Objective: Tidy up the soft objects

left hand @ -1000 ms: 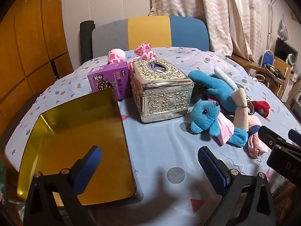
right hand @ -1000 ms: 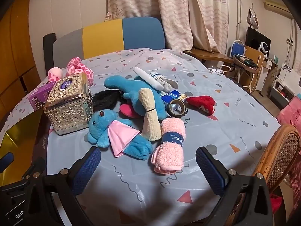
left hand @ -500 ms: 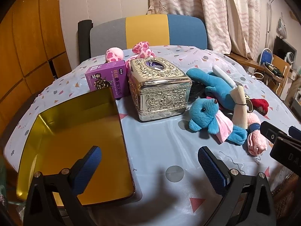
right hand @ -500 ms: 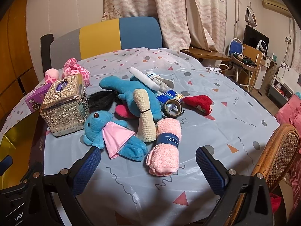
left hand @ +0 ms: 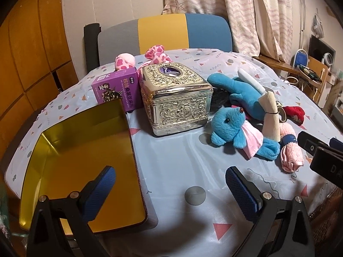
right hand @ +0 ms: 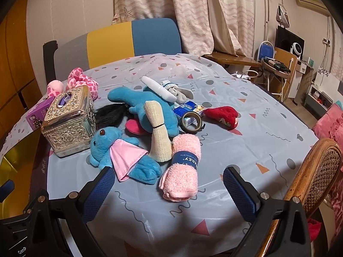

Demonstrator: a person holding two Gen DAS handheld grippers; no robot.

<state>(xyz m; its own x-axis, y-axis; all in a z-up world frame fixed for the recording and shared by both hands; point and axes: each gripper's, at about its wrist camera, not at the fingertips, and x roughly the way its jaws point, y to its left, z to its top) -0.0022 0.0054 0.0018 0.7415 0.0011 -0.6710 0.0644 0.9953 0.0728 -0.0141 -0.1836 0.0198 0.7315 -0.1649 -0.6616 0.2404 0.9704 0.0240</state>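
A heap of soft things lies mid-table: a small blue plush with a pink cloth (right hand: 120, 150) (left hand: 231, 126), a larger blue plush (right hand: 145, 105), a rolled pink towel (right hand: 182, 167) (left hand: 291, 156), a beige cloth roll (right hand: 158, 132), a red plush (right hand: 225, 116) and a pink spotted plush (right hand: 82, 81) (left hand: 157, 53). A gold tray (left hand: 85, 156) sits at the left. My left gripper (left hand: 171, 192) is open and empty over the tray's right edge. My right gripper (right hand: 169, 190) is open and empty, just in front of the pink towel.
An ornate metal tissue box (left hand: 175, 98) and a purple carton (left hand: 115, 90) stand behind the tray. A tape roll (right hand: 191, 121) and a small blue packet (right hand: 188, 107) lie among the plush. A rattan chair (right hand: 317, 171) stands at the right edge, a colour-block chair (left hand: 163, 34) behind.
Both grippers have drawn slightly back and shifted a little, so the table objects sit a little farther away. Nothing on the table has moved and both stay open.
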